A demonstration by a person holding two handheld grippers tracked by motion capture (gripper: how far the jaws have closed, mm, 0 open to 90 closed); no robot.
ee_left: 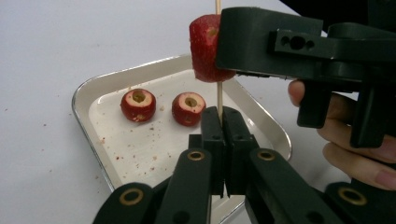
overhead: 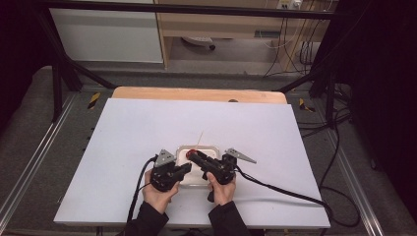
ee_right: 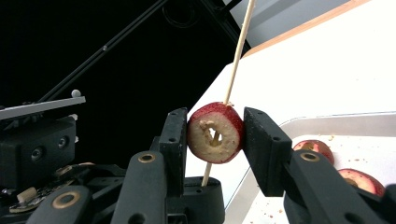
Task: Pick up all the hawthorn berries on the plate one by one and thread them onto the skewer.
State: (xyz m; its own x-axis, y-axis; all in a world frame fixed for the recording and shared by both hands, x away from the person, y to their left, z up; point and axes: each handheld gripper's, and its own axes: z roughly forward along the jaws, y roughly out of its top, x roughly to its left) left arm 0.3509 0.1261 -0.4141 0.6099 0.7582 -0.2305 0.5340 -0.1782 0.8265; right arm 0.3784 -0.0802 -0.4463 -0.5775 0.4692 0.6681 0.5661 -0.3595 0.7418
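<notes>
Both forearms in dark sleeves enter from the bottom edge, hands side by side, gripper tips angled toward each other. Left black two-jaw gripper (ee_left: 223, 116): jaws pressed together, pinching a thin wooden skewer (ee_left: 219, 95). Right black two-jaw gripper (ee_right: 215, 133): jaws partly apart, pads clamping a red cored fruit piece (ee_right: 215, 132).

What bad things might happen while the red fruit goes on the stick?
The thin skewer is pinched only at its lower end by the left hand-held gripper, so pushing the fruit down could bend or snap it. The right hand-held gripper squeezes the cored fruit from both sides; it might crack or slip out. A dropped piece could land on the two fruits in the tray.
</notes>
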